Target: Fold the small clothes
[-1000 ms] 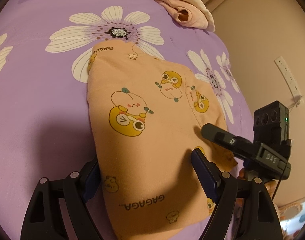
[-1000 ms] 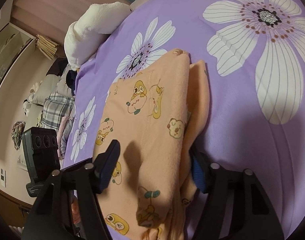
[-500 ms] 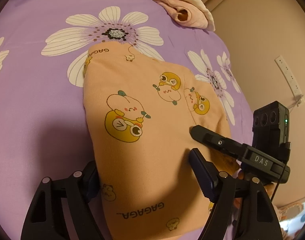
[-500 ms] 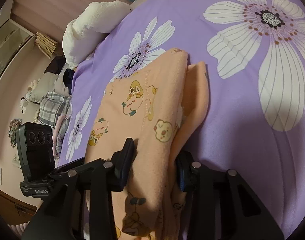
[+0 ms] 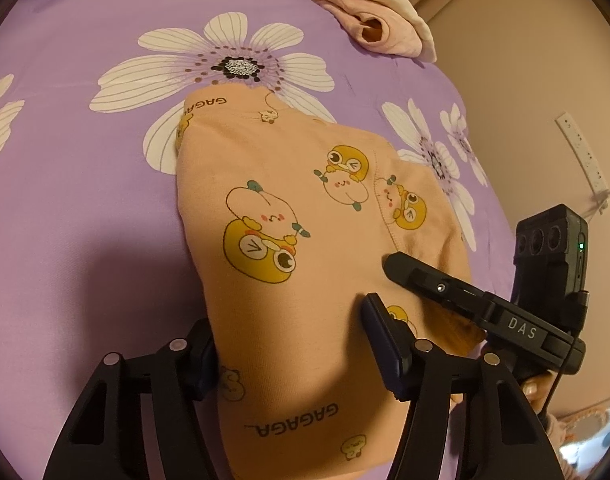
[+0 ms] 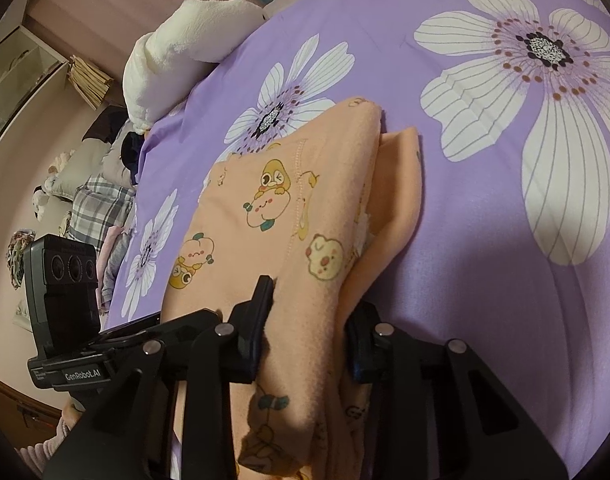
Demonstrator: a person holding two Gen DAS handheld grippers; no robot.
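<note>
"GAGAGA" is printed twice on the folded peach cartoon-print garment (image 5: 305, 260), which lies on the bed's purple flowered sheet (image 5: 85, 200). The right gripper (image 6: 307, 316), marked "DAS" on its side, has narrowed its fingers since a second ago and now pinches the garment's thick near edge. The left gripper (image 5: 289, 340) keeps its fingers spread wide astride the cloth. A crumpled pink garment (image 5: 377, 28) sits beyond; a white pillow (image 6: 177, 52) lies near the bed's edge.
</note>
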